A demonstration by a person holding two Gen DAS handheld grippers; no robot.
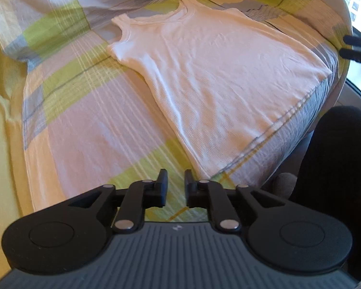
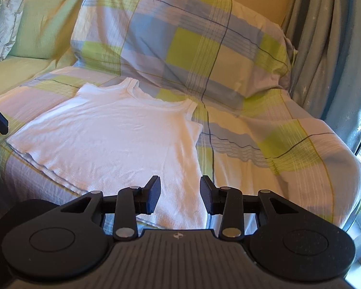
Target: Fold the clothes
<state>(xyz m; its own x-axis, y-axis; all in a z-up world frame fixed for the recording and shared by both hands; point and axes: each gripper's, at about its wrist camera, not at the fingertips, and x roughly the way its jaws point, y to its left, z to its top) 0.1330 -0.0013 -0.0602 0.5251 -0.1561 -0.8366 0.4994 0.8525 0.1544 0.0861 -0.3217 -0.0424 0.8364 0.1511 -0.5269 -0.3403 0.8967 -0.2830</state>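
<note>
Parted jaws above white tank top (image 2: 113,139), nothing gripped.

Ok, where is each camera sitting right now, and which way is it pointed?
Left wrist: behind the left tongs, low at the near left corner of the vest, looking up along it; right tongs show at the right edge, a dark leg lower right.
Right wrist: behind the right tongs, over the vest's near right hem, facing the pillow; left tongs at the left edge.
Shared: vest, checked sheet.
</note>
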